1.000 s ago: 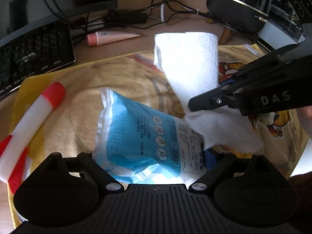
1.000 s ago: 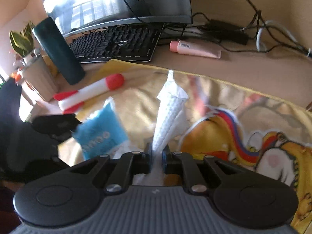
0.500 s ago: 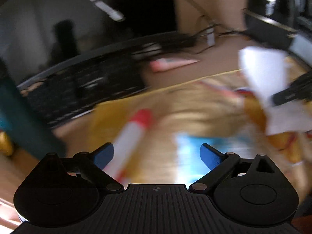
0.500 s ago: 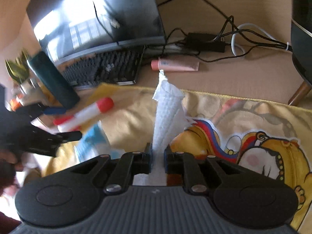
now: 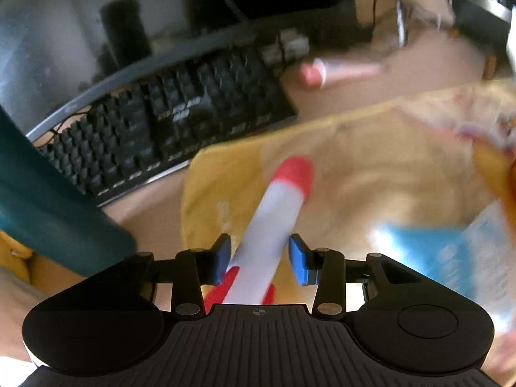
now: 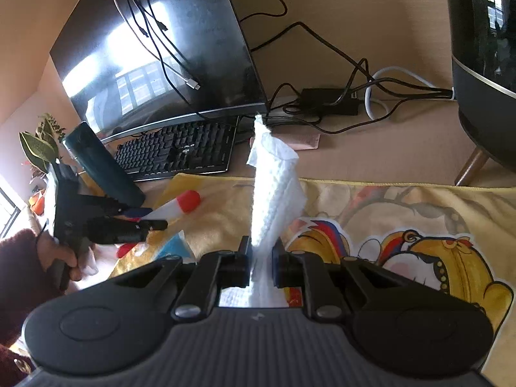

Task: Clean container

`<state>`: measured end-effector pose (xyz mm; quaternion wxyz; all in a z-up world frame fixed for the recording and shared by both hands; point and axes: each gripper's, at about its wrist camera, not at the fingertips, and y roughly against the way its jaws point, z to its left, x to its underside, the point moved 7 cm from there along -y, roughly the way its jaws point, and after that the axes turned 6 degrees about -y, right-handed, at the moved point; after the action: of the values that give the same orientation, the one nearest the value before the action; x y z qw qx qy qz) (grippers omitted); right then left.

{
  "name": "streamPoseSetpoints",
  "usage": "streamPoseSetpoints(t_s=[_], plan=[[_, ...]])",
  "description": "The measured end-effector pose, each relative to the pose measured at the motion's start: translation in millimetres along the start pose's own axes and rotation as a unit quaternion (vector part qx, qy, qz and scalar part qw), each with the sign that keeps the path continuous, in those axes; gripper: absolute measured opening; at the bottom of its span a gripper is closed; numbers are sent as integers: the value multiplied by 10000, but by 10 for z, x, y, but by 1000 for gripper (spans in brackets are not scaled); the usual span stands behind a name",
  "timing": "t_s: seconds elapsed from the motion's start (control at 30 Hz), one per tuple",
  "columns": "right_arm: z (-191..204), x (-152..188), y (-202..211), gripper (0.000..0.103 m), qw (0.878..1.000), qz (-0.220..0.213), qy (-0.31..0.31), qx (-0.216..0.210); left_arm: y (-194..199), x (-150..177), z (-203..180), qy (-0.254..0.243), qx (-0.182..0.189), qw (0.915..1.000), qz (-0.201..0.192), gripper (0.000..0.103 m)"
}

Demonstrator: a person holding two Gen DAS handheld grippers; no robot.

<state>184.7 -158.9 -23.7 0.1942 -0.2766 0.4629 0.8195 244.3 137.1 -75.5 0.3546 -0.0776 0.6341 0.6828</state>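
Left wrist view, white-and-red container (image 5: 274,225) between open left gripper (image 5: 260,259)

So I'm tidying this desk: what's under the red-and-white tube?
The red-and-white tube lies on the yellow printed towel. The left gripper covers its near end.

Motion-blurred blue packet (image 5: 451,258), cut off at right edge

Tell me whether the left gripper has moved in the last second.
Yes. The left gripper swung left, off the blue packet, toward the keyboard; it now straddles the red-tipped white tube.
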Motion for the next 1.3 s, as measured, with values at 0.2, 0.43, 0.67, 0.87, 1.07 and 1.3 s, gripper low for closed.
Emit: streamPoseSetpoints(t_s=[0.2, 0.43, 0.67, 0.87, 1.07, 1.3], plan=[[25, 33, -112, 15, 9999, 112, -113, -52, 393, -104, -540, 393, 1163, 9911, -523, 42], [213, 107, -321, 15, 9990, 394, 207, 9, 506, 82, -685, 589, 737, 9943, -498, 63], [582, 150, -457, 15, 9937, 726, 357, -779, 574, 108, -487, 669, 267, 9959, -550, 64], [1025, 410, -831, 15, 9776, 1540, 891, -1121, 628, 146, -346, 701, 151, 9960, -531, 75], [946, 613, -961, 10, 9723, 1859, 1087, -909, 678, 150, -295, 693, 204, 9958, -569, 82], [471, 360, -840, 15, 9859, 1374, 935, 211, 506, 193, -329, 676, 410, 9964, -321, 89]])
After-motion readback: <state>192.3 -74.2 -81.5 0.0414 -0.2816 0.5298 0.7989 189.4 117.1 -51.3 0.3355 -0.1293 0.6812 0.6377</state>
